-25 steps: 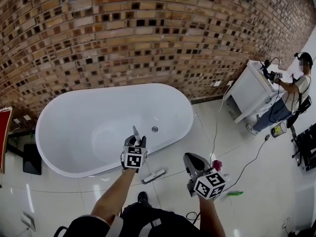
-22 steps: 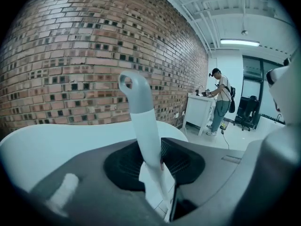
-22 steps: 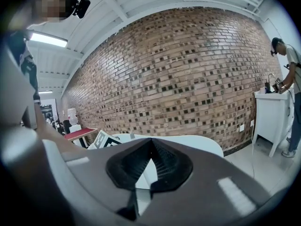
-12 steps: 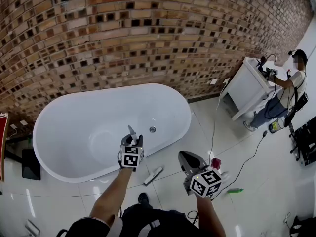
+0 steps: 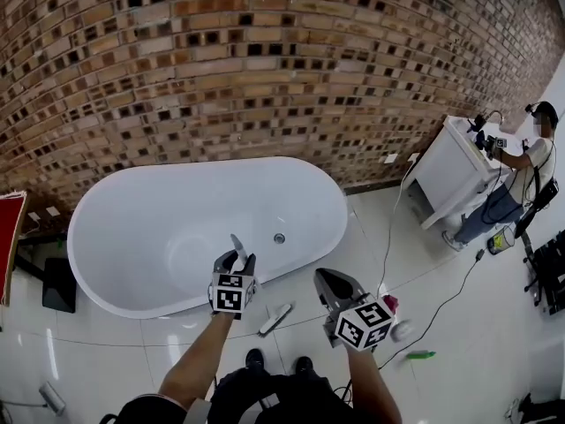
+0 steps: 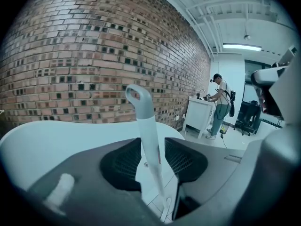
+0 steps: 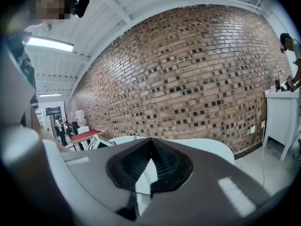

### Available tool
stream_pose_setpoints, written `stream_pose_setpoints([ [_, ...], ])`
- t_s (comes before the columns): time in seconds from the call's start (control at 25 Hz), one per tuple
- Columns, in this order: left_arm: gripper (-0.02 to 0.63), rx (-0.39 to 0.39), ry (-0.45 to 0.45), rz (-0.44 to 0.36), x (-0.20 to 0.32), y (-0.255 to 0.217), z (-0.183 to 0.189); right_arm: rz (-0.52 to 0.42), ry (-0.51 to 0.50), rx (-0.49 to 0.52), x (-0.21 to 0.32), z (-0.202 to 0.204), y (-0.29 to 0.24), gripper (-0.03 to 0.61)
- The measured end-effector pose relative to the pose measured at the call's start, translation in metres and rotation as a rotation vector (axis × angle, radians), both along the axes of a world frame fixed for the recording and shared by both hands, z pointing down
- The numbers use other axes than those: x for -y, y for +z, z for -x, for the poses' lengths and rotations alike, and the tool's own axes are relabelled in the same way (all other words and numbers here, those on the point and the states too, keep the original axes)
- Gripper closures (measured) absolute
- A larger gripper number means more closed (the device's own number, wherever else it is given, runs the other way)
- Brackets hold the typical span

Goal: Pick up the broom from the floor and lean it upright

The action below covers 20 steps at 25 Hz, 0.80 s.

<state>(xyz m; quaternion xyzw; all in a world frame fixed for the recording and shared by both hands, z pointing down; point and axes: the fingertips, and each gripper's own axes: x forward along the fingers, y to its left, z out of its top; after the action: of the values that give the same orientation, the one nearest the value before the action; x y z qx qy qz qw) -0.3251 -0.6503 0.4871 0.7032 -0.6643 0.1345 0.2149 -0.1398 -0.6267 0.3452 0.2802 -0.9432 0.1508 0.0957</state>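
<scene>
- Left gripper (image 5: 236,261): the jaws are opening. The broom (image 6: 144,126) handle stands between the pads with a sliver of space at each side, so nothing clamps it.
- Broom: it is propped at a tilt beside the bathtub (image 5: 159,237), with the broom head (image 5: 275,317) on the tiled floor (image 5: 459,343) and the hanging loop uppermost. Whether the handle bears on the tub rim cannot be told.
- Right gripper (image 5: 323,277): the tips are together with nothing between them, and it is held apart from the broom.
- Hazard 1: if the handle is not truly resting on the rim, release would probably let it topple back to the floor.
- Hazard 2: the glossy tiles and the rounded tub edge offer little friction. The head may skate outward, or the handle may roll along the curve.
- Hazard 3: a pad brushing the handle as the gripper withdraws could nudge it off balance.
- Writing: no brand, label or text is legible. Only the black-and-white square patterns on the marker cubes (image 5: 230,293) appear.
</scene>
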Motion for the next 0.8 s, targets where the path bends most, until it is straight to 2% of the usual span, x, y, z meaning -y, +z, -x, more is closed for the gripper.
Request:
stream_pose_setpoints([
  [0.2,0.454,0.017,-0.038,0.001,-0.015,-0.016,-0.001,-0.003,-0.074,0.021,-0.002,0.005,-0.008,0.574],
  [0.4,0.454,0.024,-0.078,-0.036,-0.023,-0.044,-0.002,-0.011,-0.138,0.043,0.003,0.007,-0.019,0.574],
  [0.6,0.464,-0.022,-0.014,-0.124,-0.038,-0.088,-0.028,-0.017,-0.207,0.077,0.002,0.017,-0.026,0.575],
  [0.8,0.588,-0.098,0.096,-0.205,-0.061,-0.128,-0.068,-0.026,-0.258,0.119,-0.003,0.029,-0.04,0.574],
])
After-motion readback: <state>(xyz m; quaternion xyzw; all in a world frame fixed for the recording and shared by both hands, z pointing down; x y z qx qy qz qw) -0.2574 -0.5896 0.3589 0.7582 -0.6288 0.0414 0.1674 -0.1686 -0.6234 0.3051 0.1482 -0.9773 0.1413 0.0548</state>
